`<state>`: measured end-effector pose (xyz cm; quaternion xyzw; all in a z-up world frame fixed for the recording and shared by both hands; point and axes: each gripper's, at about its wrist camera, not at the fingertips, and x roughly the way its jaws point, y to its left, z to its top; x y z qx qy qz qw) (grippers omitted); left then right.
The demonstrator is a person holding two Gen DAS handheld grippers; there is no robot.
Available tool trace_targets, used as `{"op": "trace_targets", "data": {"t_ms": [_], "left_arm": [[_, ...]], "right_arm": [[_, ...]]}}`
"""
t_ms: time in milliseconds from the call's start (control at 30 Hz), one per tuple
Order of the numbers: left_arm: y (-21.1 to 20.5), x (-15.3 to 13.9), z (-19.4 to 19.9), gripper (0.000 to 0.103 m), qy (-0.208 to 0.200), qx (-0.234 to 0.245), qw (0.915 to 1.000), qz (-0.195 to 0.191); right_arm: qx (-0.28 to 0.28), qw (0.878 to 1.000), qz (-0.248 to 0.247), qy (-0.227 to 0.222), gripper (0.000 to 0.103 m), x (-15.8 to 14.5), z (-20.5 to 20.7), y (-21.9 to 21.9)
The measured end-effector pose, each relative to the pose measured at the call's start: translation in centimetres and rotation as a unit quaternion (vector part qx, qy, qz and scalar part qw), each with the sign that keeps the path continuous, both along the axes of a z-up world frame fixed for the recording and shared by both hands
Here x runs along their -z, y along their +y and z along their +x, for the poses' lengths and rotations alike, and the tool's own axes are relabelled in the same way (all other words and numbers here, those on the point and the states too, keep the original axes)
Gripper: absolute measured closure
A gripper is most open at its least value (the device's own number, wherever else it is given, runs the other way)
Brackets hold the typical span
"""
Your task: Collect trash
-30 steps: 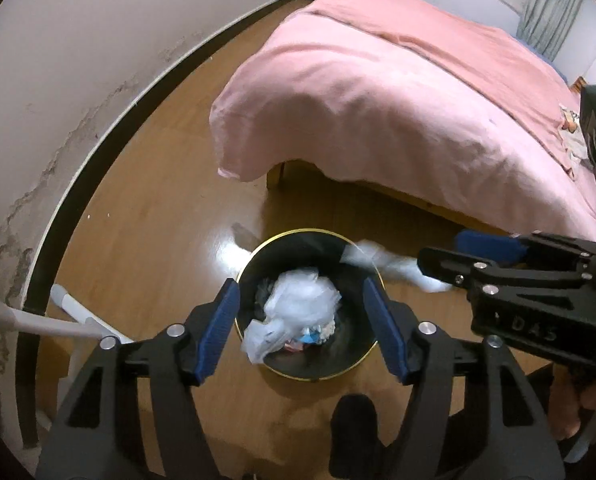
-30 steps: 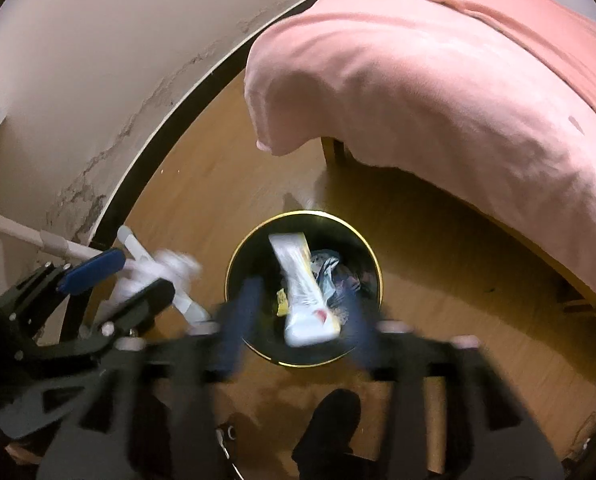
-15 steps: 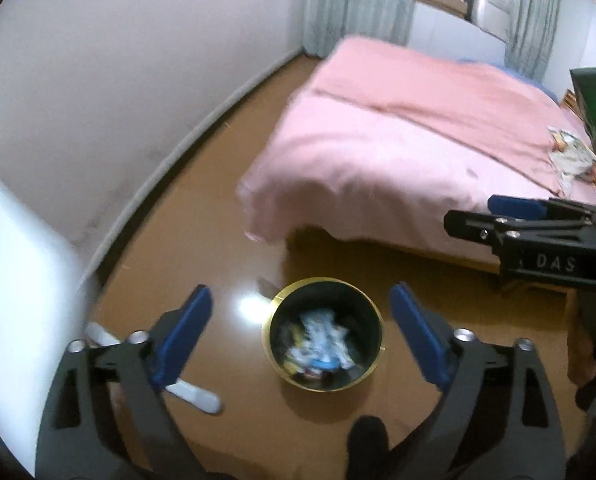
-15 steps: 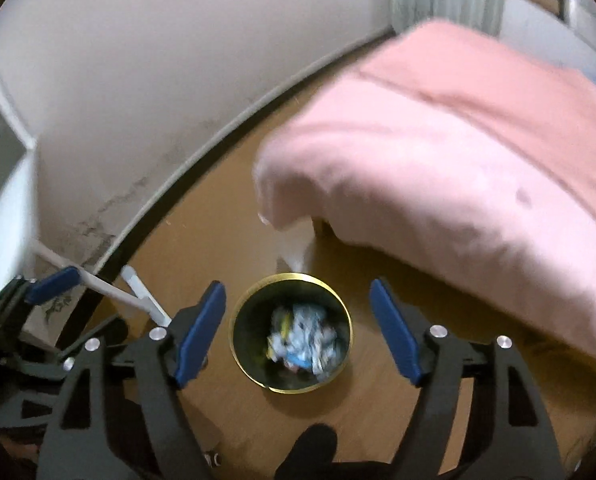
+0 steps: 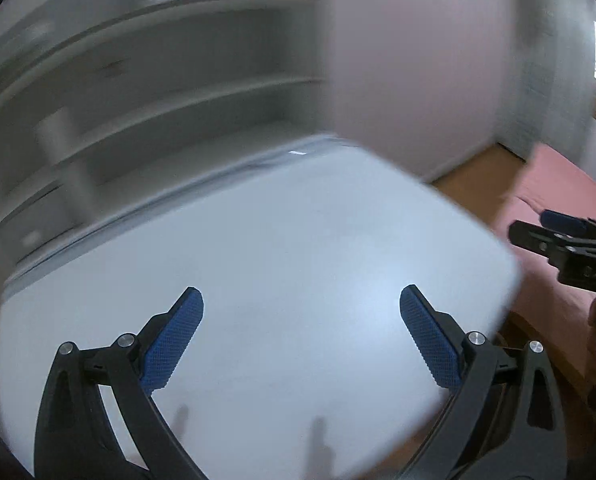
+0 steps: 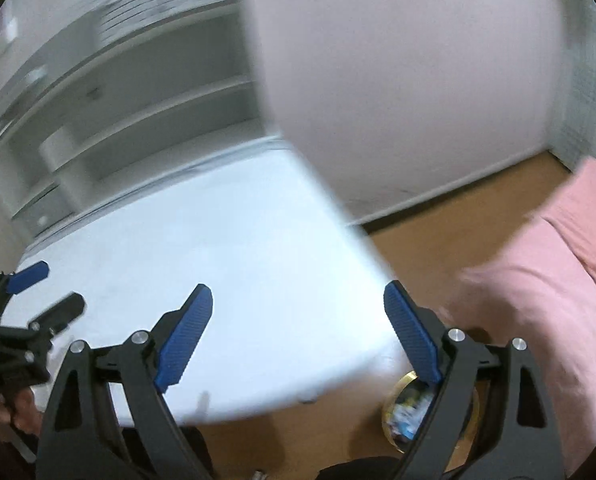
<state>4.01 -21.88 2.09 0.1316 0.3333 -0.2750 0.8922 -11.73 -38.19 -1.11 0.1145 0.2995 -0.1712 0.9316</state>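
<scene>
Both views are blurred by motion. My left gripper (image 5: 302, 300) is open and empty above a white tabletop (image 5: 277, 260). My right gripper (image 6: 298, 300) is open and empty over the same tabletop's (image 6: 217, 260) right edge. The round gold-rimmed trash bin (image 6: 402, 416) with crumpled trash inside stands on the wooden floor below the table's corner, partly hidden behind my right finger. The right gripper also shows at the right edge of the left wrist view (image 5: 566, 240), and the left gripper at the left edge of the right wrist view (image 6: 29, 300).
White shelves (image 6: 137, 100) stand behind the table against the wall. A pink-covered bed (image 6: 558, 280) lies at the right. Wooden floor (image 6: 458, 208) runs between table, wall and bed.
Both grippers have swung up and left, away from the bin on the floor to over the white table. The trash they held a second ago now lies in the bin.
</scene>
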Motion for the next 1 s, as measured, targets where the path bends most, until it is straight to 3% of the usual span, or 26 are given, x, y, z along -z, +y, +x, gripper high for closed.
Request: {"op": "trace_targets", "data": {"t_ms": [200,367,633,1000], "left_arm": [[11.9,-0.5,2.5,0.007,-0.002,-0.124,0.9923,0.002],[18.3,-0.5,3.1,0.007,0.003,-0.188,0.9821,-0.002],[22.1,-0.7,2.2,0.007,0.004,-0.225,0.9742,-0.008],[23.6,-0.6,2.4,0.007,0.003,-0.23,0.9732,-0.011]], "right_arm": [[-0.092,0.996,-0.015,0.005,0.019,-0.2,7.0,8.5],[-0.136,0.99,-0.024,0.012,0.019,-0.3,9.9,12.7],[-0.155,0.987,-0.034,0.015,0.019,-0.8,10.1,15.9],[-0.155,0.987,-0.033,0.016,0.019,-0.7,10.8,16.3]]}}
